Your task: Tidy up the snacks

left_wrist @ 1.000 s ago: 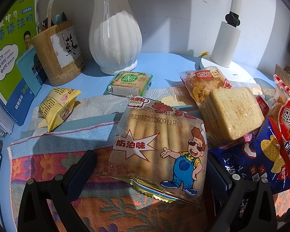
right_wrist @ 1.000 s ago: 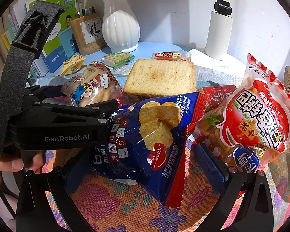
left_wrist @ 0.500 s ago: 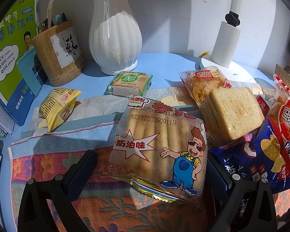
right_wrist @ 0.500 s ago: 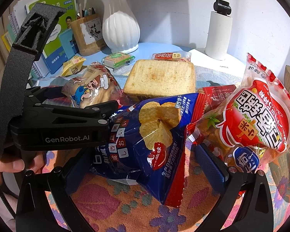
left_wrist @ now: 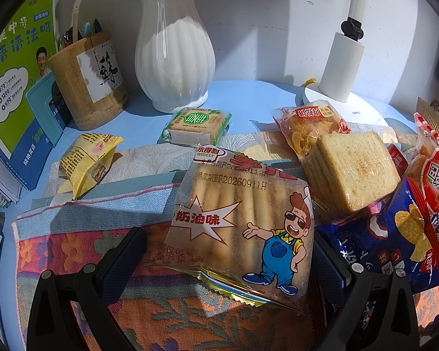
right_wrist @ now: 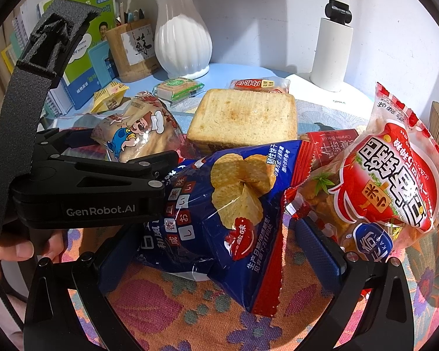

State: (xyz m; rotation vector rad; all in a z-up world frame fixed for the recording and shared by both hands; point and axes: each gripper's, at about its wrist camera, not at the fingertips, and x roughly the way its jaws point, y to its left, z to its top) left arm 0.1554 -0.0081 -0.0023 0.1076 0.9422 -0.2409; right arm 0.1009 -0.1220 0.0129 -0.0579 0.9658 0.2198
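While both hand-held grippers gape, left [left_wrist: 228, 251] straddles WIDELY biscuits [left_wrist: 243, 219], right [right_wrist: 219, 242] blue crisps [right_wrist: 231, 204]

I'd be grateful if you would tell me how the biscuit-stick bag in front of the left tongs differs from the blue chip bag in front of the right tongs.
The biscuit-stick bag is see-through, showing pale sticks and a cartoon boy; the blue chip bag is opaque, printed with chips. The biscuit-stick bag lies fairly flat on the floral cloth; the blue chip bag looks crumpled and leans against neighbouring packs. Both are sealed and sit between open tongs, left and right.
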